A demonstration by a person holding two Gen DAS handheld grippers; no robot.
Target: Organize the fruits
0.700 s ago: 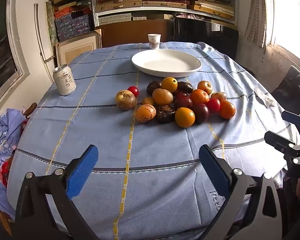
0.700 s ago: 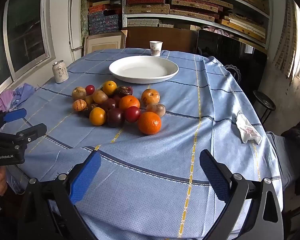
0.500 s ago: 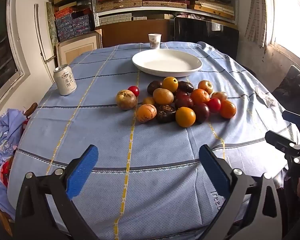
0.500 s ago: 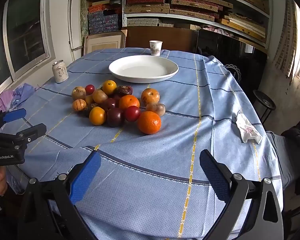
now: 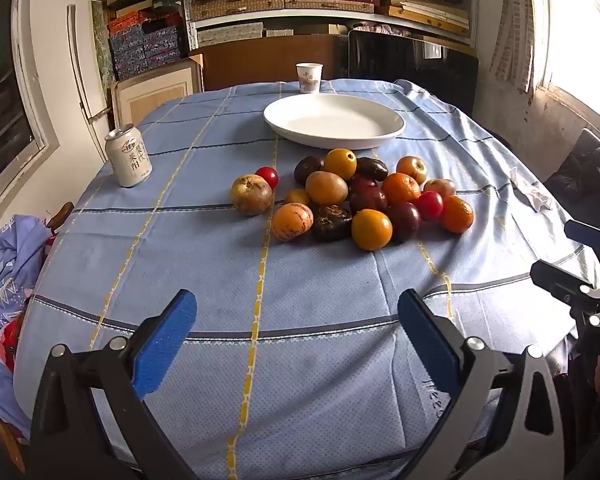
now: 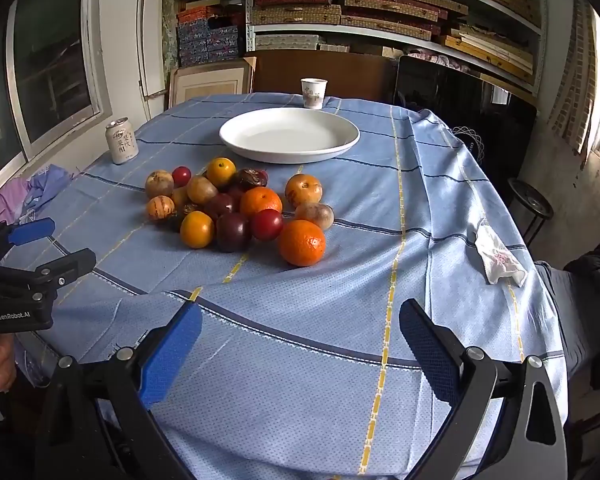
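Fingers (image 5: 164, 344) still spread, fruit pile (image 5: 352, 196) unmoved — plate (image 5: 332, 136) bare

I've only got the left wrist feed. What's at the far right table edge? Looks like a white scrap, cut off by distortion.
Observer: A crumpled white tissue with a faint pink print, lying on the tablecloth right at the edge, apart from the fruit pile.
Operator: Anything past that edge?
Observer: A dark round stool stands on the floor beyond the table; your view doesn't show it.
Operator: Right gripper state? I only see its tips side-on.
Observer: Right gripper is wide open, nothing between the pads, over bare cloth short of the big orange.
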